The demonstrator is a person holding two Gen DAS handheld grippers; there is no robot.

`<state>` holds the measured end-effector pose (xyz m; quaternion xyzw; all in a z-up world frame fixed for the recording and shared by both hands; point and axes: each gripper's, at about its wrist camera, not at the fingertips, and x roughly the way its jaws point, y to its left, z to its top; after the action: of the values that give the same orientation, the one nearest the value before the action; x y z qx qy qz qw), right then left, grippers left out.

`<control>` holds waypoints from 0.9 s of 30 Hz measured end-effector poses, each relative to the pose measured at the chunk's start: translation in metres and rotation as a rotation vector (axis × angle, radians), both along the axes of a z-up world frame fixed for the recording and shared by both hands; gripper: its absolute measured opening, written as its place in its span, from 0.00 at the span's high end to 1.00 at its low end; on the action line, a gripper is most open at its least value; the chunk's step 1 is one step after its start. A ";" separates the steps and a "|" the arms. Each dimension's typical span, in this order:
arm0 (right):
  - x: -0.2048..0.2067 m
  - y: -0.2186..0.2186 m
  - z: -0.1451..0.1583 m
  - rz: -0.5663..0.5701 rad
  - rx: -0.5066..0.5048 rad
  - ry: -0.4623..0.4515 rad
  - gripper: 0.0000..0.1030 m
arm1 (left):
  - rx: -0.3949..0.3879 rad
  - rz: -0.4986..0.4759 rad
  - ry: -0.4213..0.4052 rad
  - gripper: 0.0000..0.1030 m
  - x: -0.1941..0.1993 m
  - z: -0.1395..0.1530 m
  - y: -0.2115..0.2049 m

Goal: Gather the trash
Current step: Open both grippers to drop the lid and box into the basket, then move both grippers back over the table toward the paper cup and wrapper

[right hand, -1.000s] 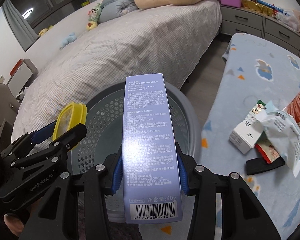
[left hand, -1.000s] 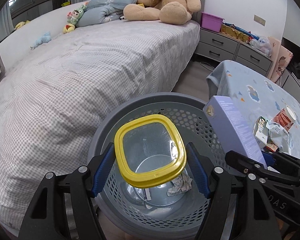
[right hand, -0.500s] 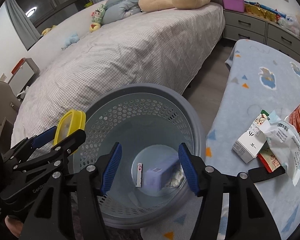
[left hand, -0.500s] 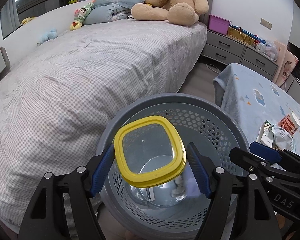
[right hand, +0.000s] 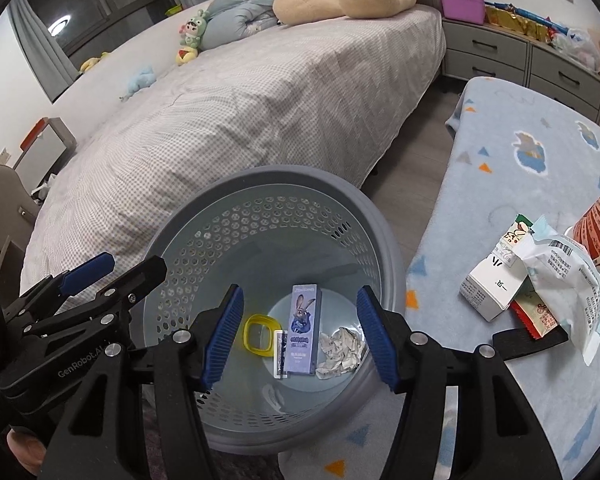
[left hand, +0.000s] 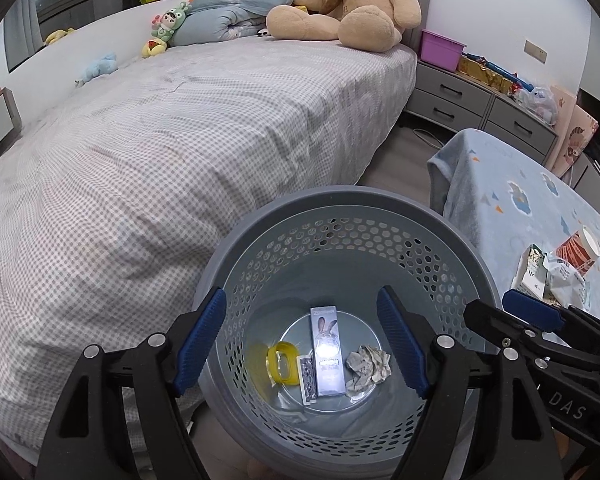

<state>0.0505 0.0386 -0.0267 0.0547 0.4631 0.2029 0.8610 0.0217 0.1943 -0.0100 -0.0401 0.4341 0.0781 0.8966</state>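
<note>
Bin: a grey perforated round basket [left hand: 340,216] is standing upright on the floor between the bed and the worktop.
In the bin: a yellow-rimmed clear container [left hand: 283,362], a small card [left hand: 306,374], a purple rabbit-print box [left hand: 327,350] and a crumpled paper wad [left hand: 369,364] are lying flat on its bottom.
On the worktop: a white carton [right hand: 494,280], a pale wrapper [right hand: 568,276], a red packet [right hand: 534,314] and a red paper cup [right hand: 598,226] are lying bunched together.

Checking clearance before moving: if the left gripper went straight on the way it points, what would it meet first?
Probably the purple box lying on the bottom of the gray basket; the open left gripper points straight down into it.
</note>
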 end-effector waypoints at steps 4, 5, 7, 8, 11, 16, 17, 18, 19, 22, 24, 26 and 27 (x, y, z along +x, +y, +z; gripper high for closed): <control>0.000 0.000 0.000 -0.001 -0.001 0.000 0.44 | -0.002 0.001 -0.002 0.28 0.000 0.000 0.000; 0.000 0.000 0.000 0.000 -0.001 0.000 0.44 | -0.003 0.001 -0.002 0.28 0.000 0.000 0.000; 0.000 -0.001 0.000 0.000 -0.001 0.001 0.44 | -0.003 0.001 -0.003 0.28 0.000 0.000 0.000; 0.000 -0.001 0.000 -0.001 -0.001 0.002 0.44 | -0.002 0.001 -0.003 0.28 0.000 0.000 0.000; -0.002 -0.002 -0.001 -0.004 -0.002 0.002 0.44 | -0.004 0.001 -0.005 0.28 0.000 0.001 0.000; -0.005 -0.005 0.000 -0.015 -0.001 0.003 0.44 | -0.004 -0.004 -0.010 0.28 -0.002 0.002 -0.003; -0.006 -0.006 0.000 -0.016 -0.001 0.003 0.44 | -0.004 -0.005 -0.011 0.28 -0.002 0.003 -0.003; -0.007 -0.008 0.000 -0.019 -0.001 0.003 0.44 | -0.005 -0.005 -0.012 0.28 -0.002 0.003 -0.003; -0.008 -0.008 0.000 -0.021 -0.001 0.004 0.44 | -0.006 -0.005 -0.014 0.28 -0.003 0.003 -0.004; -0.010 -0.015 0.001 -0.034 0.000 0.004 0.44 | -0.003 -0.007 -0.020 0.28 -0.004 0.005 -0.005; -0.012 -0.019 0.002 -0.044 0.001 0.003 0.44 | -0.001 -0.009 -0.026 0.28 -0.006 0.006 -0.006; -0.014 -0.026 0.003 -0.057 0.002 0.002 0.44 | -0.004 -0.016 -0.026 0.28 -0.007 0.007 -0.008; -0.014 -0.030 0.003 -0.064 0.003 0.002 0.44 | -0.007 -0.021 -0.023 0.28 -0.008 0.007 -0.009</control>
<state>0.0360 0.0089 -0.0237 0.0710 0.4618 0.1759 0.8665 0.0141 0.1853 -0.0030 -0.0398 0.4245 0.0667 0.9021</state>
